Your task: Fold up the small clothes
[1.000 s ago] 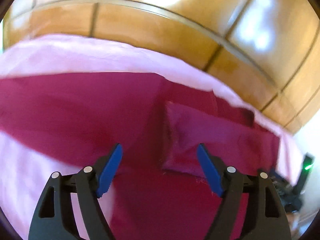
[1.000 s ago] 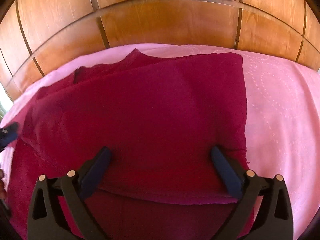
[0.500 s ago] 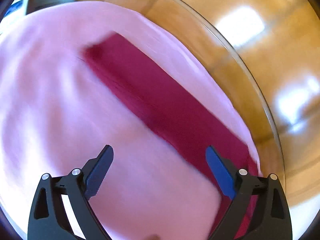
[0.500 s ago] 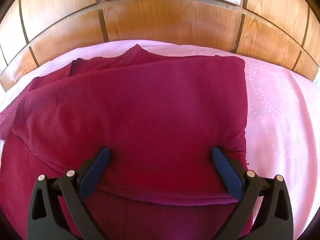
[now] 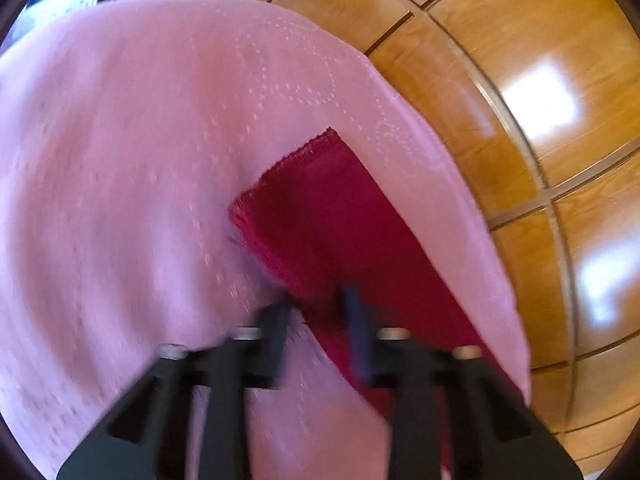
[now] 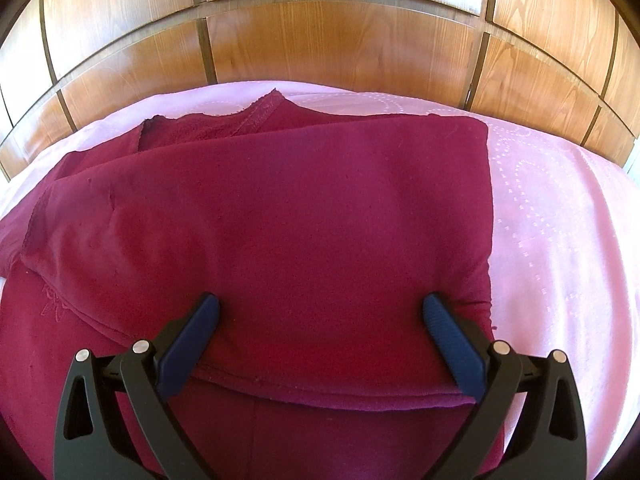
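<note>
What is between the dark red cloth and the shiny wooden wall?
Only a bare strip of pink bedsheet separates the dark red cloth from the wooden wall, seen in the right wrist view.

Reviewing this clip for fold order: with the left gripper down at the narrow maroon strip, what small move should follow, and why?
Probably lift that strip and carry it over onto the folded body. The left gripper is closing with the strip's near edge between its fingers, though blur hides whether the pads bite yet. The strip lies flat alone on the pink sheet, while the right gripper hangs open over the folded part.
</note>
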### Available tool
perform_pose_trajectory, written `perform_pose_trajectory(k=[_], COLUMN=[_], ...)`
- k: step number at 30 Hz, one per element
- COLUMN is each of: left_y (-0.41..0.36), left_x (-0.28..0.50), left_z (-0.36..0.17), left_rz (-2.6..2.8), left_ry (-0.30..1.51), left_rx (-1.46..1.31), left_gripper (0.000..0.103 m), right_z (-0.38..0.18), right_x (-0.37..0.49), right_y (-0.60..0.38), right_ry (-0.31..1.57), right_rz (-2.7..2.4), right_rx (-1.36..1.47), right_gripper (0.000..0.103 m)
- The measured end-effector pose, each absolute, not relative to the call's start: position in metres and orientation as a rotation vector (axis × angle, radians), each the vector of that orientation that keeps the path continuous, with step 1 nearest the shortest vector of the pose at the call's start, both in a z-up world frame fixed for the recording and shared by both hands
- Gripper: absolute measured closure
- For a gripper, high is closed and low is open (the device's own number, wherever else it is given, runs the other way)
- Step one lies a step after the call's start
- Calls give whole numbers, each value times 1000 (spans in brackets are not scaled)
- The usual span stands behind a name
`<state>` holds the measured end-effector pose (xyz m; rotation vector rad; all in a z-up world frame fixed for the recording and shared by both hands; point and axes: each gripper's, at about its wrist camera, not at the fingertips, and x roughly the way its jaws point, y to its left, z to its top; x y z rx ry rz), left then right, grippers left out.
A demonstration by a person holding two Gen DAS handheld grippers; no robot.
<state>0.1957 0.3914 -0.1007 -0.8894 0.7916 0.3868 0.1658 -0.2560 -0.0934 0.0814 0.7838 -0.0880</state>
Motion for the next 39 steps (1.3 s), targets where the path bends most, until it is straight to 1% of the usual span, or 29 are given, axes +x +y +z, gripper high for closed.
perform_pose_trajectory(k=[2, 5, 7, 8, 11, 15, 16, 19, 20, 21, 22, 23, 24, 30, 31, 33, 35, 36, 38, 39], left_y=[387, 355, 321, 292, 225, 136, 125, 74, 64, 55, 50, 44, 40, 45, 46, 44, 44, 42, 45, 45], left_x=[193, 185, 182, 178, 170, 167, 165, 169, 170, 166, 164, 158, 151, 107, 100, 88, 83, 83, 80, 79], left_z=[-90, -61, -40, -28, -14, -22, -26, -48, -51, -54, -56, -56, -54, -54, -56, -64, -71, -77, -85, -87], left_rz=[355, 245, 160, 98, -40, -190, -202, -247, -247, -247, -248, -246, -239, -212, -210, -209, -203, -204, -204, -208], left_ry=[774, 721, 694, 679, 689, 752, 768, 855, 869, 880, 883, 871, 855, 797, 795, 803, 812, 822, 824, 816], left_rx=[-866, -770, -690, -633, -532, -437, -419, -355, -331, -305, -287, -268, -249, -211, -206, -184, -167, -163, -165, -165], left_gripper=[95, 95, 95, 95, 95, 95, 95, 93, 85, 73, 67, 58, 52, 52, 52, 52, 52, 52, 52, 48], right_z=[-93, -93, -93, -93, -93, -92, -93, -93, -93, -93, -93, -93, -93, -84, -80, -63, -49, -43, -38, -37], right_x=[166, 166, 166, 166, 167, 167, 167, 167, 167, 167, 167, 167, 167, 166, 164, 157, 153, 154, 160, 164], right_y=[-256, -256, -256, -256, -256, -257, -257, -258, -259, -259, -259, -259, -259, -260, -259, -247, -227, -210, -176, -160], right_ry=[783, 782, 782, 782, 781, 778, 778, 775, 773, 772, 771, 770, 769, 768, 758, 718, 701, 704, 738, 753], right_rz=[-88, -89, -89, -88, -88, -84, -83, -78, -76, -74, -73, -72, -71, -62, -62, 10, 135, 218, 354, 401], right_rx=[82, 80, 80, 81, 81, 88, 90, 98, 102, 105, 107, 110, 112, 123, 122, 151, 198, 218, 231, 232], right_gripper=[2, 2, 2, 2, 2, 2, 2, 2, 2, 2, 2, 2, 2, 3, 4, 17, 21, 26, 27, 29])
